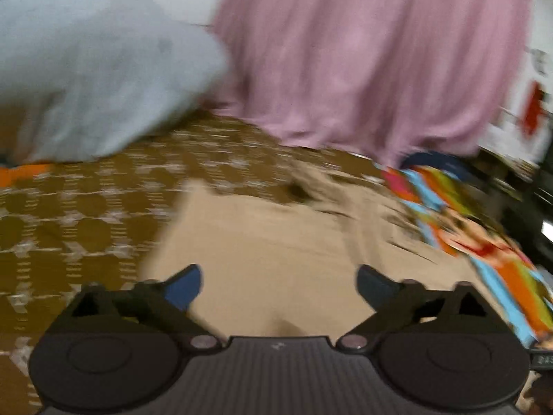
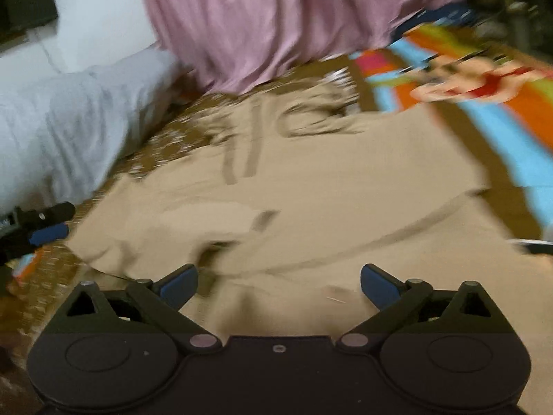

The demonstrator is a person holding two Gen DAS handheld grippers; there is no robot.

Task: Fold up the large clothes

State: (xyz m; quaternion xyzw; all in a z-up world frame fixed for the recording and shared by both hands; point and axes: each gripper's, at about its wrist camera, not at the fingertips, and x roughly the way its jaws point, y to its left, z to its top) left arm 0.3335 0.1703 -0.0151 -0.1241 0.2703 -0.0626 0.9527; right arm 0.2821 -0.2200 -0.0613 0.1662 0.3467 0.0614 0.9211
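Note:
A large tan garment (image 2: 311, 180) lies spread on a brown patterned bedspread (image 1: 86, 214); it also shows in the left wrist view (image 1: 269, 242). Its collar end points toward the far side. My left gripper (image 1: 280, 287) is open and empty, just above the garment's near left part. My right gripper (image 2: 279, 285) is open and empty, above the garment's near edge with its folds. The left gripper also shows in the right wrist view (image 2: 48, 228), at the garment's left edge. Both views are blurred by motion.
A pale grey pillow (image 1: 96, 79) lies at the far left. A pink curtain (image 1: 363, 52) hangs behind the bed. A bright cartoon-print cloth (image 2: 466, 79) lies at the right of the garment. A dark box (image 2: 24, 3) sits by the wall.

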